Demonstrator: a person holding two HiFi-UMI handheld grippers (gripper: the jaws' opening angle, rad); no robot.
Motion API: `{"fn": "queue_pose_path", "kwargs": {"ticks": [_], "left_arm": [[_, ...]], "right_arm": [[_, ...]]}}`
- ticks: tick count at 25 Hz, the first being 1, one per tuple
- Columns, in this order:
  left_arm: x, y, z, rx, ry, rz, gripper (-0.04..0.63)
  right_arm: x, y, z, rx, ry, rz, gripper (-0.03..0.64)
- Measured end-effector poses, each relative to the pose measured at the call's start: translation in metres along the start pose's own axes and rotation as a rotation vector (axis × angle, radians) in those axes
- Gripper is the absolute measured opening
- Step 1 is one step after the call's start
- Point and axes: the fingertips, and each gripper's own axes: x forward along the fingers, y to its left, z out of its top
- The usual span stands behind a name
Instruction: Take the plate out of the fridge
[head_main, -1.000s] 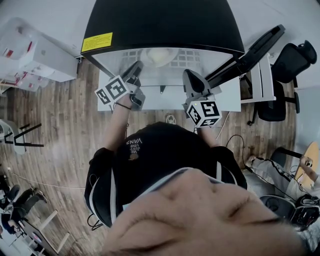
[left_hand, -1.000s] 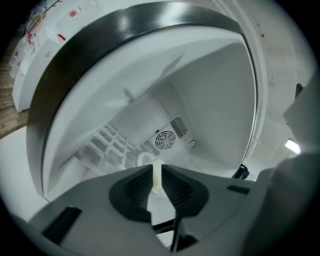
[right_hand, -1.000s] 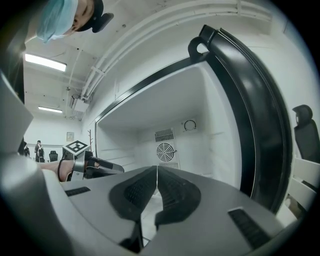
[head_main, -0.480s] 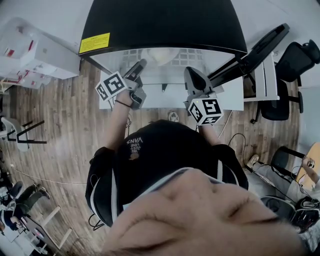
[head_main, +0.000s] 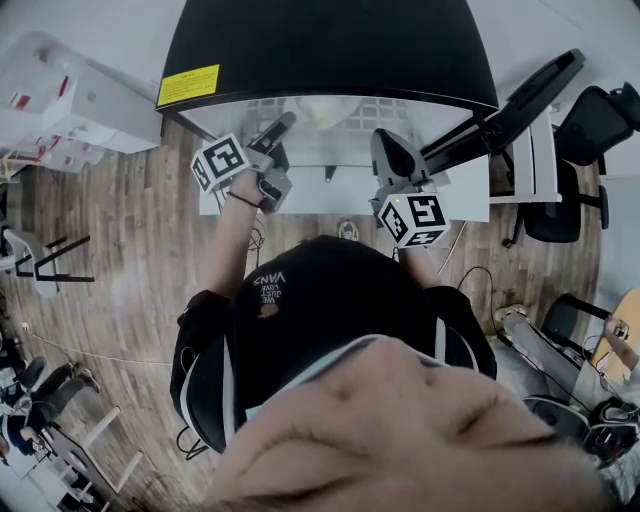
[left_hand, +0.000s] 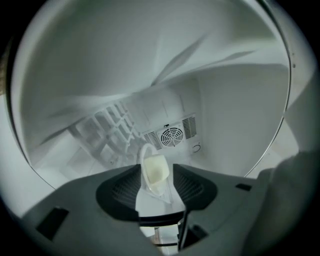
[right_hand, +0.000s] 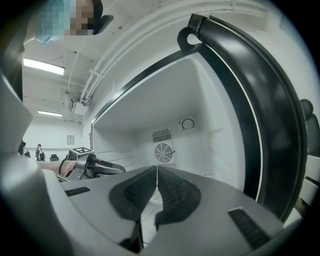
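A pale plate (head_main: 322, 108) lies deep on the white shelf inside the open fridge (head_main: 330, 45). In the left gripper view the plate (left_hand: 153, 169), cream-coloured with a white rim, shows in the gap between the jaws, tilted because the gripper is rolled. My left gripper (head_main: 277, 135) (left_hand: 157, 181) reaches into the fridge; its jaws have just been opening and the pads stand clear of the plate. My right gripper (head_main: 386, 138) (right_hand: 155, 192) is shut on nothing at the fridge's mouth, to the right of the left gripper (right_hand: 95, 165).
The black-edged fridge door (head_main: 510, 100) (right_hand: 260, 115) stands open at the right. A round fan grille (left_hand: 171, 136) (right_hand: 163, 151) sits in the back wall, with white wire shelving (left_hand: 107, 130) at the left. Office chairs (head_main: 575, 150) stand to the right on the wooden floor.
The left gripper's jaws have spread from shut to wide open, and that gripper has rolled, its marker cube shifting a little left. The right gripper has stayed shut in place.
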Motion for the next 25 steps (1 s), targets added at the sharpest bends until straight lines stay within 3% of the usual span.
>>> {"fn": "queue_pose_path", "kwargs": {"ticks": [5,9,19,25], "left_arm": [[-0.001,0.007,0.001,-0.035,0.021,0.03,0.172],[-0.003,0.009,-0.002,-0.008,0.038,0.073,0.155],[0.0,0.009,-0.006,-0.085,0.003,0.091,0.143],[0.0,0.014,-0.006,-0.078,-0.01,0.125,0.098]], "right_arm": [[0.002,0.0,0.001,0.002,-0.004,0.004,0.012],[0.002,0.0,0.0,0.004,-0.005,0.009,0.012],[0.004,0.0,0.002,0.016,-0.011,0.017,0.012],[0.005,-0.003,0.0,0.022,-0.01,0.023,0.012]]}}
